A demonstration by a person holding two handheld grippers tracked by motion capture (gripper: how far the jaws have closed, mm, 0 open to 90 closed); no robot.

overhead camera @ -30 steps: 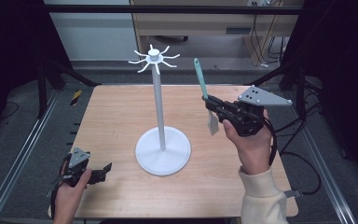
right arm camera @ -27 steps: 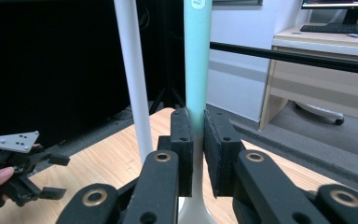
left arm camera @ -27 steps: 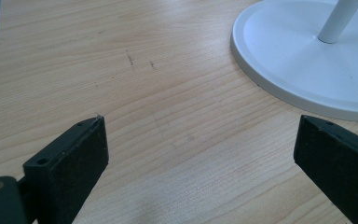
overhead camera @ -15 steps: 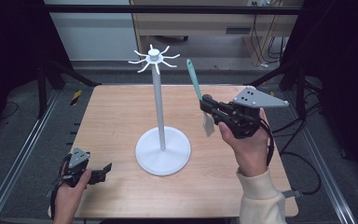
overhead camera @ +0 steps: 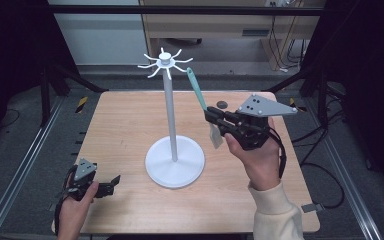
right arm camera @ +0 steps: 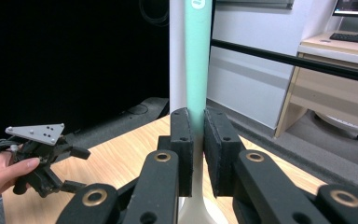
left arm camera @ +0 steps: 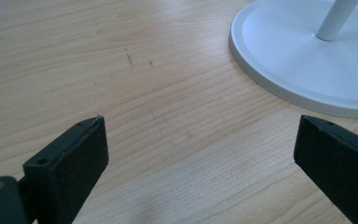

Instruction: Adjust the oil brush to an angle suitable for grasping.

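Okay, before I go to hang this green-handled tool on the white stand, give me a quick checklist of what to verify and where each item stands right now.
1. Grip on the tool: right gripper is shut on the green-handled tool, pads on the handle. Ok.
2. Tool's attitude: handle end points up toward the hooks, pale head hangs below the jaws. Ok.
3. Handle end level with a hook: it sits close beside the hooks in the high view; depth unclear. Cannot tell.
4. Hanging hole in the handle end: a pale mark shows at the top of the right gripper view. Cannot tell.
5. Stand upright, base flat on the table. Ok.
6. Left gripper open, low on the table, apart from the base. Ok.
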